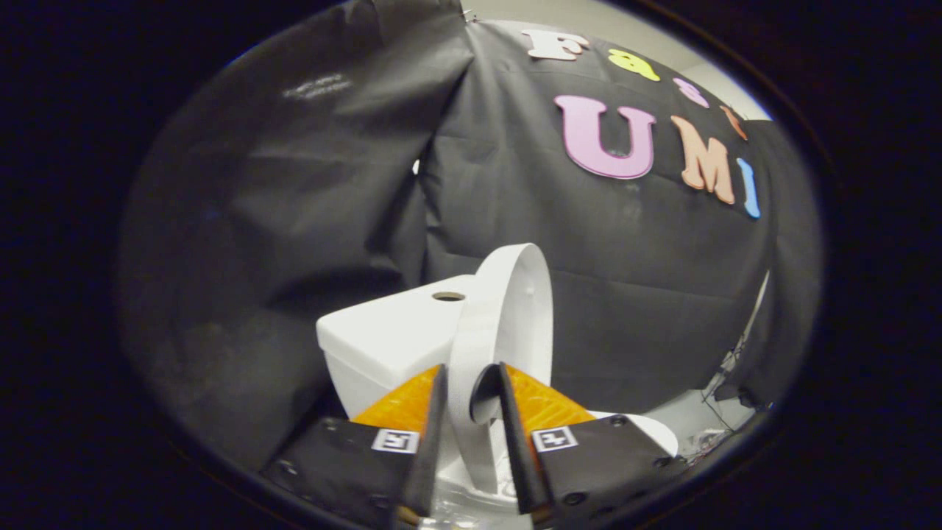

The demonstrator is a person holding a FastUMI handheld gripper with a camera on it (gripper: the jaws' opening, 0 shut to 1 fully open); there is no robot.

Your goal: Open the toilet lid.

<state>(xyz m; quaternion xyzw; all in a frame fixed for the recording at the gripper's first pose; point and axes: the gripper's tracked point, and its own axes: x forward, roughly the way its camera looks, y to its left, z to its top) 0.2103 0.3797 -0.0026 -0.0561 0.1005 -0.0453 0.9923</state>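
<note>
White lid (508, 309) raised, between fingers | gripper (471, 390) seemingly clenched on its edge | tip toward tank (390, 335), release gently.

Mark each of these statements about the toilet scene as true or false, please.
1. The toilet lid is raised, near upright. True.
2. The claw hangs wide open, away from the lid. False: the lid's edge sits between its fingers, which appear to pinch it.
3. The tank has a round hole on top. True.
4. The tank is black. False: it is white.
5. The lid leans beside the tank. True.
</note>
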